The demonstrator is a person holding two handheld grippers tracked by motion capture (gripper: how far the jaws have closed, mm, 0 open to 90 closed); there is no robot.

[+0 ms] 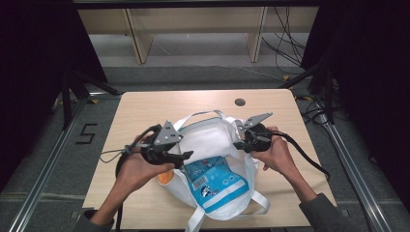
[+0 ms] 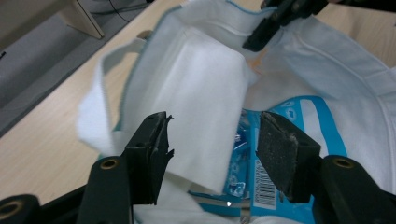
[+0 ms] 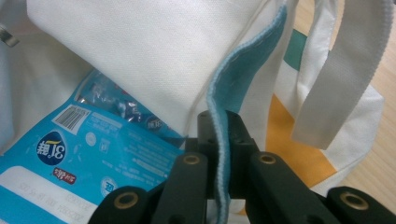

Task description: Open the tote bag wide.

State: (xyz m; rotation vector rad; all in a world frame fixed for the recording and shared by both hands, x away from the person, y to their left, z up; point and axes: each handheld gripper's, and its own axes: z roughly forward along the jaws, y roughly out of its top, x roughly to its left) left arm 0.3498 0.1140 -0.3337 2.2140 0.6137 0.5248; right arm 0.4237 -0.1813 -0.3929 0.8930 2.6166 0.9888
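While your left claw [image 1: 186, 155] sits in the middle left of the high view, its jaws stand spread apart and pinch nothing. In the left gripper view you can see the white cloth of the bag [image 2: 205, 93] and the blue packet [image 2: 261, 182] past those open jaws, not between the pads.

The bag [image 1: 208, 137] lies in the middle of the worktop [image 1: 140, 108], with its mouth pulled open. The blue packet [image 1: 215, 186] lies at the mouth, partly in and partly sticking out toward the bottom of the frame. A bit of orange [image 1: 165, 178] peeks out at the bag's lower left side.

Your right claw [image 1: 240, 144] is in the middle right of the high view. It is pressed together on the bag's blue-edged rim [image 3: 243, 84], as the right gripper view shows at bottom center.

Here is what could go wrong. The packet is shiny and looks slippery, so it may slide out of the bag if you lift the rim too high. If the left claw closes too soon, it may grab cloth and not the packet. If the right claw pulls hard, the thin rim may slip free and the mouth will flop shut. The loose handle [image 3: 345, 70] could also catch on a claw.
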